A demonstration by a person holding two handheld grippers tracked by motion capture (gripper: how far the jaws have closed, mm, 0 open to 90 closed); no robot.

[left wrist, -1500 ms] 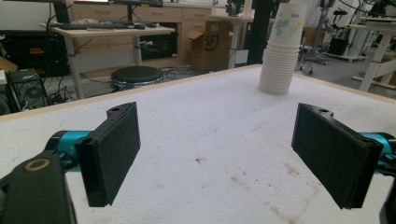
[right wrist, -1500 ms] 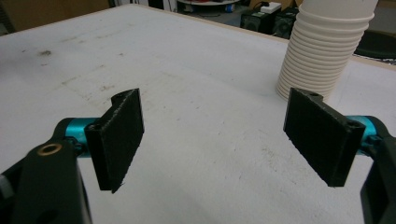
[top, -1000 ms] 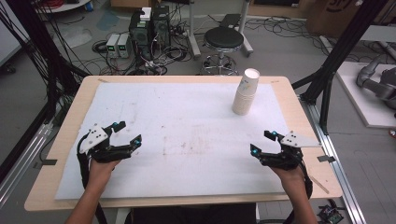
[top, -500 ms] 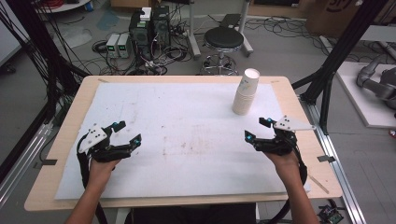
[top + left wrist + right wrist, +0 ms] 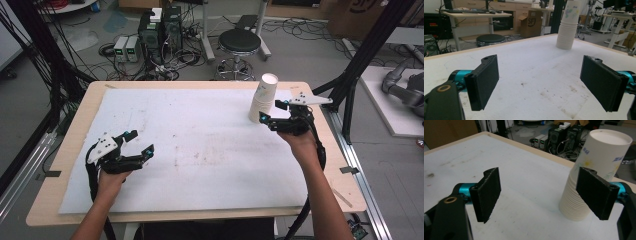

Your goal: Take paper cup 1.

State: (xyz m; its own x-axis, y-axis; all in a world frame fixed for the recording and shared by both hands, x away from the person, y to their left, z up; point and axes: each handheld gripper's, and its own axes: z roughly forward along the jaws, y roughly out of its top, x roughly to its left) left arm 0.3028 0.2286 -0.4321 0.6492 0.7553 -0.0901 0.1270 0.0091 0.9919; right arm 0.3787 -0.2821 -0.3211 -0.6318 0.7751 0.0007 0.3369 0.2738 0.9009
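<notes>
The right gripper (image 5: pixel 537 195) hangs with its two black padded jaws spread wide over the white-covered table (image 5: pixel 499 170), the right-hand jaw overlapping the near side of a tall stack of white paper cups (image 5: pixel 586 172) standing by the table's far wooden edge.

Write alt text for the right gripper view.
The right claw hangs open beside a stack of upside-down paper cups, its right-hand jaw in front of the stack. The stack stands near the edge of a white-covered table, with computer cases on the floor beyond.

"SFI" on a cardboard box (image 5: pixel 530 22)
</notes>
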